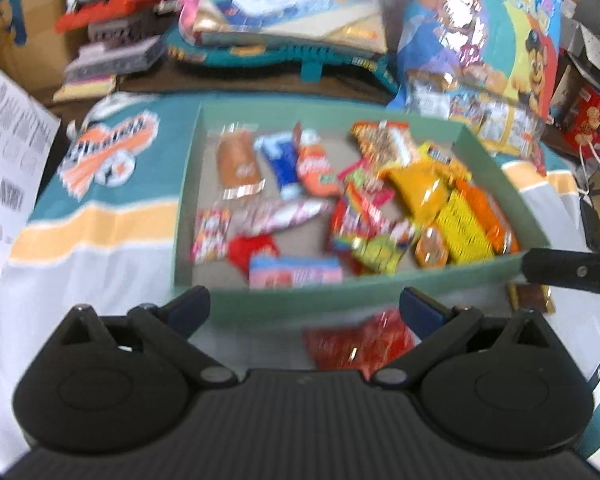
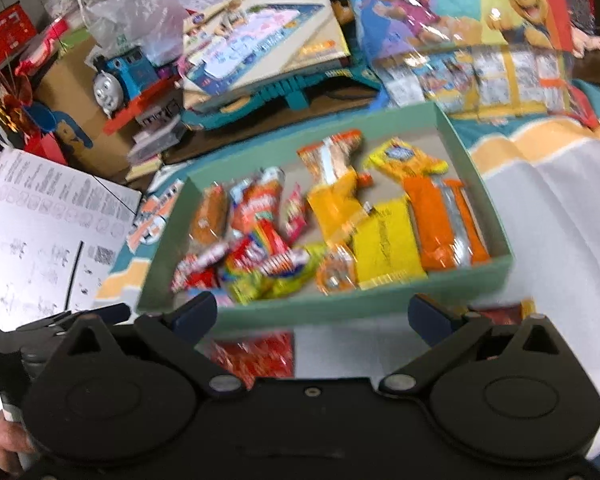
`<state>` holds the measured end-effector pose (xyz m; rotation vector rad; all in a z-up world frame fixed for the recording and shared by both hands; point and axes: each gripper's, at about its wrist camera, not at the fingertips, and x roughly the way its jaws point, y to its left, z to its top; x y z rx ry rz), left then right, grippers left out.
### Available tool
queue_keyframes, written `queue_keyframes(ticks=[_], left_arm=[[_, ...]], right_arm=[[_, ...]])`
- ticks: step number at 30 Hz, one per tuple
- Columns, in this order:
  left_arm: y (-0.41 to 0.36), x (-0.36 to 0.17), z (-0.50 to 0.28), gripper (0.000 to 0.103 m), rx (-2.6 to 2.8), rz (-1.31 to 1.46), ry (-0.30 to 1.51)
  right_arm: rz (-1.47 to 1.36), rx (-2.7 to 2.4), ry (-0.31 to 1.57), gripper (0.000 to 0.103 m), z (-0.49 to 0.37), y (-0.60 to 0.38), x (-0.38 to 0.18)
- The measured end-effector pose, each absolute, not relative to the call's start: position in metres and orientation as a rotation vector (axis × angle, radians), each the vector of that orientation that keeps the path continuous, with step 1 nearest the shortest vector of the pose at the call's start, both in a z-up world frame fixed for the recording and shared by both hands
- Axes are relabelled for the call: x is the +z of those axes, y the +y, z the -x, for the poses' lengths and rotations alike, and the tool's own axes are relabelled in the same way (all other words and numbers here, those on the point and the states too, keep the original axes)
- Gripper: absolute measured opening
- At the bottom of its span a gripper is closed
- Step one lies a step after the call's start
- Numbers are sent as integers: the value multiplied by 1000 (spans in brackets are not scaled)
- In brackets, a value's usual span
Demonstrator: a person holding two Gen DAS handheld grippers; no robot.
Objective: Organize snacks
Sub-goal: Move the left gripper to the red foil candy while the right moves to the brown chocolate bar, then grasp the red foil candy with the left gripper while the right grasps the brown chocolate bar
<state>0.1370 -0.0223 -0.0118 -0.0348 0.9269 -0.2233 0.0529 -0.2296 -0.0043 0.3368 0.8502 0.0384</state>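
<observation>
A shallow green box (image 1: pixel 188 184) (image 2: pixel 482 184) holds several snack packets, among them a yellow one (image 2: pixel 386 246) and an orange one (image 2: pixel 434 224). A red snack packet (image 1: pixel 358 342) (image 2: pixel 256 354) lies on the cloth in front of the box. A small brown-and-gold packet (image 1: pixel 530 298) lies at the box's front right corner. My left gripper (image 1: pixel 306 308) is open and empty above the red packet. My right gripper (image 2: pixel 312 314) is open and empty, just before the box's front wall. The right gripper's finger (image 1: pixel 572 270) shows at the right edge of the left wrist view.
A teal, yellow and white cloth (image 1: pixel 100 220) covers the surface. Behind the box are a Thomas train toy (image 2: pixel 120 76), a boxed game (image 2: pixel 260 40) and a cartoon-dog package (image 1: pixel 500 40). A printed white sheet (image 2: pixel 48 224) stands at the left.
</observation>
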Motion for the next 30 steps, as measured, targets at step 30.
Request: queue_keyframes(ticks=[30], left_arm=[[-93, -73, -124, 66, -352, -47, 1000]], right_arm=[[-370, -123, 877, 90, -43, -319, -68]])
